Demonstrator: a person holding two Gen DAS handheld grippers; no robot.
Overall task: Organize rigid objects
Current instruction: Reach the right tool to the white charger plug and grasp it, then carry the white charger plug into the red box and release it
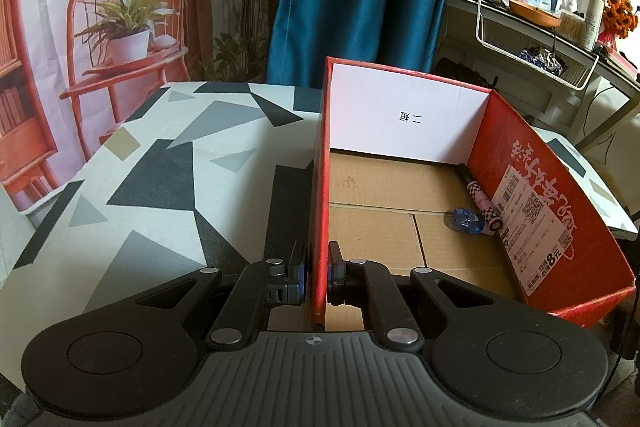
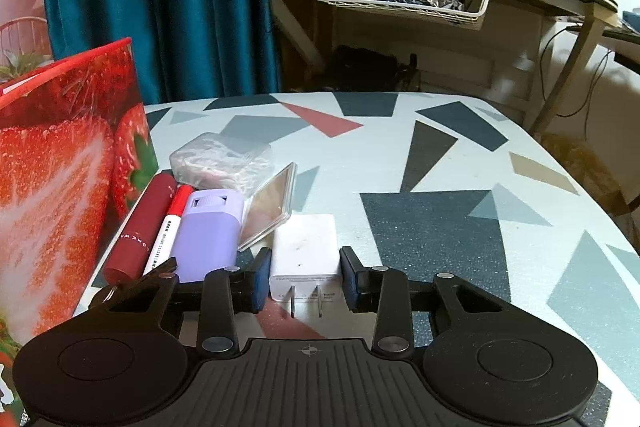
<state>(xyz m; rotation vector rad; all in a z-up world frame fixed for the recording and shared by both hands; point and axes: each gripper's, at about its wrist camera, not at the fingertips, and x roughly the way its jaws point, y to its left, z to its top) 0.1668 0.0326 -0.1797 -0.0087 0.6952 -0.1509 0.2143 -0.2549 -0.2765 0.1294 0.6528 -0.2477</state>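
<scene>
Left wrist view first: my left hand-held gripper [image 1: 318, 277] is clamped tight on the near left wall of the red cardboard box [image 1: 568, 187], 1 pad outside and 1 inside. That box sits on the patterned tabletop [image 1: 160, 163], open at the top, with a white panel at the far end and a bare brown floor. Inside it I can see just 2 things, both tucked against the right wall: a checkered pen [image 1: 482, 203] lying along the wall, and a small blue clear piece [image 1: 466, 221] touching it.

Over on the right wrist view, my right hand-held gripper [image 2: 306, 281] straddles the white charger plug [image 2: 304, 253], prongs pointing back at me. The pads stand close at either side; the left looks to touch, the right shows a thin gap, so no firm grip. The charger lies flat on the tabletop, outside the box. Beside it, left, a purple case [image 2: 210, 235], a red marker [image 2: 170, 227], a dark red tube [image 2: 140, 227], a clear flat case [image 2: 270, 205] and a clear box of small bits [image 2: 222, 159], all by the strawberry-printed outer wall [image 2: 60, 167].
</scene>
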